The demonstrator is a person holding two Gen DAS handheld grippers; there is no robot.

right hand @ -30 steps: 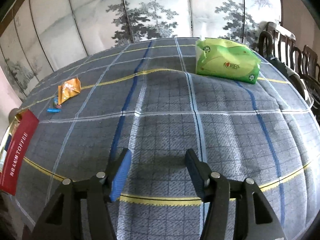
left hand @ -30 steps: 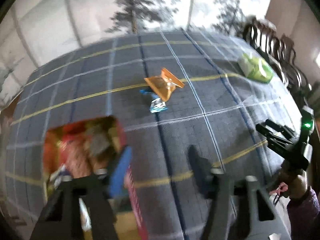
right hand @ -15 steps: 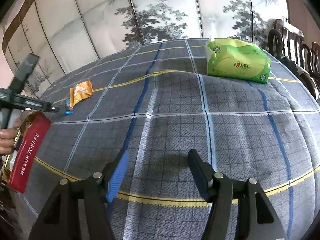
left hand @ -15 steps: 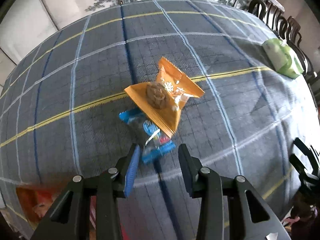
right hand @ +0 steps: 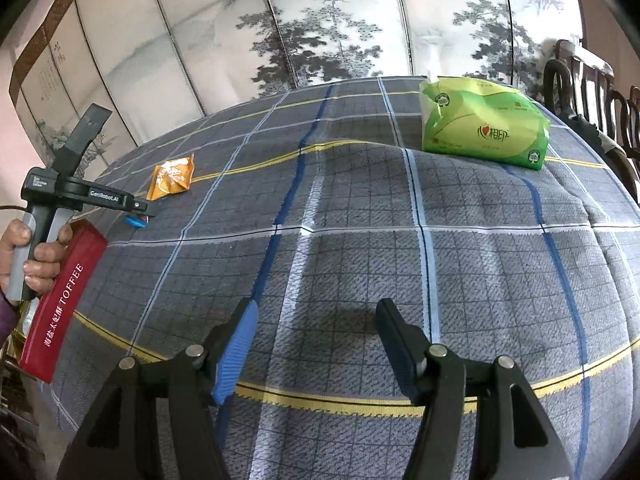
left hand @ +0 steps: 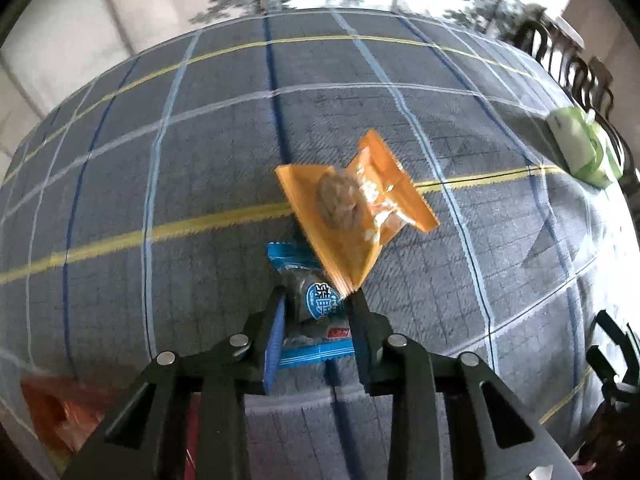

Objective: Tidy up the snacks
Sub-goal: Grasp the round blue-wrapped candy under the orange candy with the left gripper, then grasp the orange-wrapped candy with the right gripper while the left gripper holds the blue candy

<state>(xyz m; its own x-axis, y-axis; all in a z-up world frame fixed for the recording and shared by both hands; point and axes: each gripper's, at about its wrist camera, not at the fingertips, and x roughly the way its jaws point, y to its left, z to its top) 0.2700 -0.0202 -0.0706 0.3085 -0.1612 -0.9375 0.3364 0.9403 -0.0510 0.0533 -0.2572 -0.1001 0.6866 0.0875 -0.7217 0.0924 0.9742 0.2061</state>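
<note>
Blue candy [left hand: 316, 304]: between the left gripper's [left hand: 318, 300] fingertips, on the plaid cloth [left hand: 160, 184]; long axis along the fingers, far end pointing away.
Left gripper: jaws just closing, pads pressing the wrapper's sides.
Orange packet [left hand: 352, 208]: just beyond the tips, overlapping the candy's far end.
Right gripper [right hand: 316, 320]: about half open, empty.
Toffee box [right hand: 60, 304]: far to its left.

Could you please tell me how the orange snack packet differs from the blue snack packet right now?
The orange snack packet is larger; the blue snack packet is smaller. The orange one lies free, its corner overlapping the blue one, which is pinched in the left gripper. Orange shows a brown lump, blue a round label. Both are sealed wrappers on the plaid tablecloth.
</note>
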